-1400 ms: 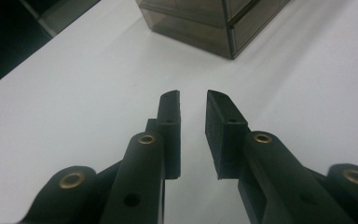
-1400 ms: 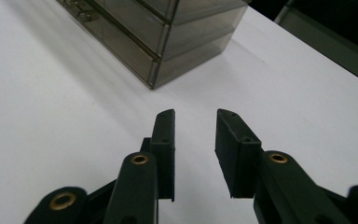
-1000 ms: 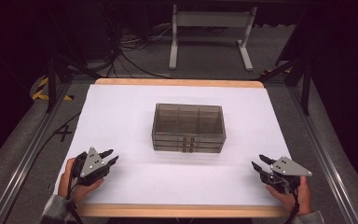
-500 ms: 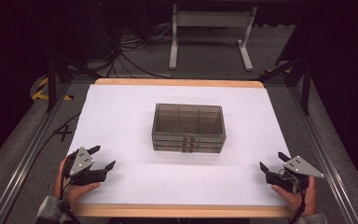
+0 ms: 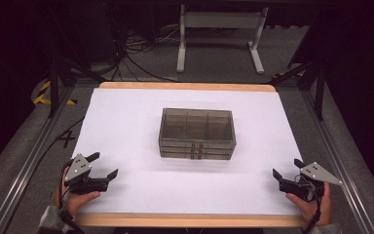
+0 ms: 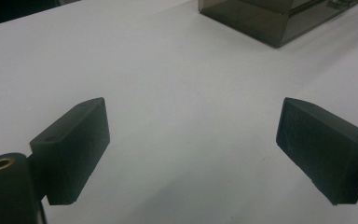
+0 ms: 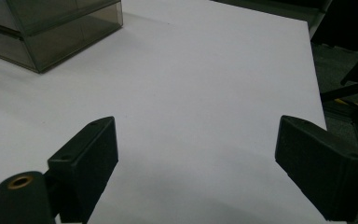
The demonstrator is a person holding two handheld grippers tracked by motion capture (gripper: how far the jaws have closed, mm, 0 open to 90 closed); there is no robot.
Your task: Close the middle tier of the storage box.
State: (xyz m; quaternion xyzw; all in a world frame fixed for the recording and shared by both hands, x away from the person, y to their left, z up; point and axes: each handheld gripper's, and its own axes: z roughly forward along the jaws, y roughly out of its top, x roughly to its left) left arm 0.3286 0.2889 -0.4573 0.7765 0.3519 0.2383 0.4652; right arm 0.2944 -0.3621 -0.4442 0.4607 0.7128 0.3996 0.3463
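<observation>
Smoky plastic drawer box, seemingly shut, sits mid-desk; left tongs and right tongs gape empty.

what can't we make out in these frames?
- Box contents: high view, smoked walls and small size hide whether the compartments hold anything.
- Box drawer fronts: high view, too small to read.
- Box far side: cut off by the top edge in left gripper view and right gripper view.

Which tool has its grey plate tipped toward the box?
The left tool, at the table's near left corner. The right tool's plate tips outward, away from the box.
</observation>
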